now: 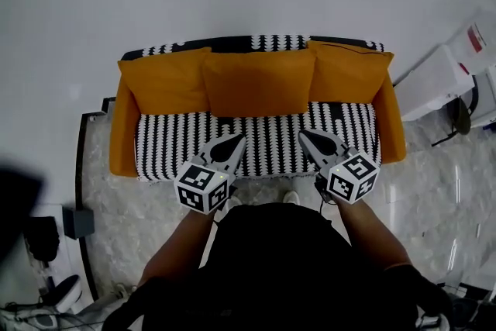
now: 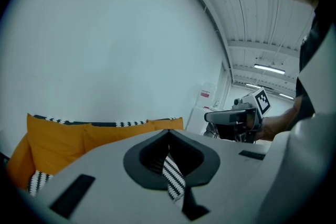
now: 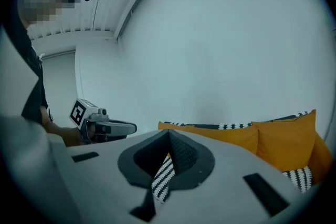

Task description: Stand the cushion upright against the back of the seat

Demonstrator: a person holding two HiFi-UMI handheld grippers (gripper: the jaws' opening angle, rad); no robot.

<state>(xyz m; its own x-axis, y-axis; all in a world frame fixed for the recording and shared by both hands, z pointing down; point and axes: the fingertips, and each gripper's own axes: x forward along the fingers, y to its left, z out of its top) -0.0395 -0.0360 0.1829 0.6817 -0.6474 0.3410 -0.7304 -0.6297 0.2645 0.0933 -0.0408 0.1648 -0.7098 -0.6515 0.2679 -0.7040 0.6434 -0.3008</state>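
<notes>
Three orange cushions stand upright against the back of a black-and-white patterned sofa point(image 1: 170, 145): one at the left point(image 1: 167, 80), one in the middle point(image 1: 258, 81), one at the right point(image 1: 349, 72). My left gripper point(image 1: 239, 138) hovers over the front of the seat, shut and empty. My right gripper point(image 1: 302, 133) hovers beside it, also shut with nothing in it. In the left gripper view the closed jaws point(image 2: 169, 134) point at the sofa back, and only the striped seat shows through the slit. The right gripper view shows its closed jaws point(image 3: 169, 135) and the cushions point(image 3: 286, 141) beyond.
The sofa has orange arms point(image 1: 122, 132) and stands against a white wall. White boxes point(image 1: 438, 81) stand on the floor to its right. Dark equipment point(image 1: 43, 236) lies on the marble floor at the left. The person stands right at the sofa's front edge.
</notes>
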